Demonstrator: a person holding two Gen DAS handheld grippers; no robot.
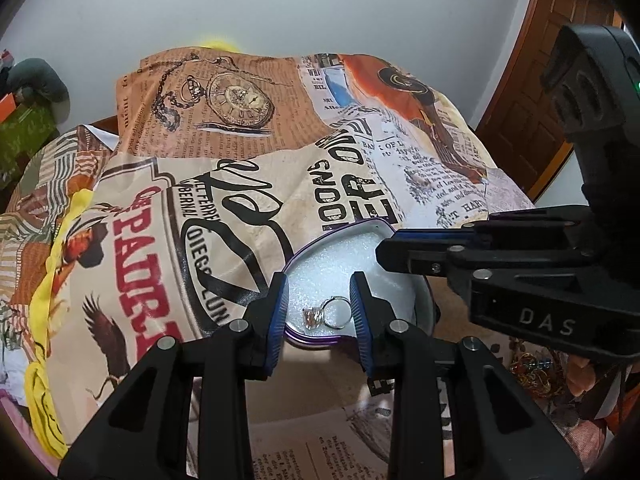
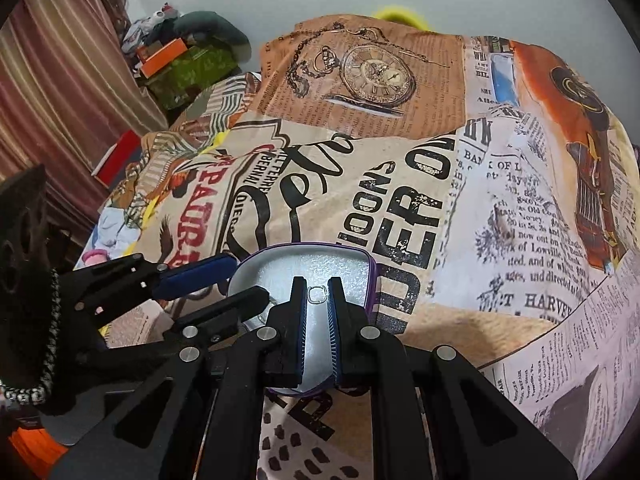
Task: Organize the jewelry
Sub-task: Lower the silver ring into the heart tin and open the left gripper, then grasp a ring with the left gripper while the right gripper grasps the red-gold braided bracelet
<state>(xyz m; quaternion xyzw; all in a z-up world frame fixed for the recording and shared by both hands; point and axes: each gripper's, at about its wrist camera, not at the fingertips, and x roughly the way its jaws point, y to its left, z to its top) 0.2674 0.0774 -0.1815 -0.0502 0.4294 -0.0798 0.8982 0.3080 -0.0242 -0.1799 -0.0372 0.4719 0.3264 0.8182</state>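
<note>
Newsprint cloth (image 1: 248, 184); right claw (image 2: 318, 294) pinches silver ring (image 2: 317, 294); left claw (image 1: 320, 300) parted.

Two grippers, the left gripper (image 1: 319, 304) and the right gripper (image 2: 318, 296); one purple-rimmed tin (image 1: 320, 342) lined with white foam; two rings, one stone-set ring (image 1: 326, 312) and one plain ring (image 2: 317, 294); one newsprint-patterned cloth (image 1: 240, 200); one tangle of jewelry (image 1: 532, 374).

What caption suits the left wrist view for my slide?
Silver ring with a clear stone lying in a purple-rimmed, foam-lined tin, framed by the left hand-held gripper.
</note>
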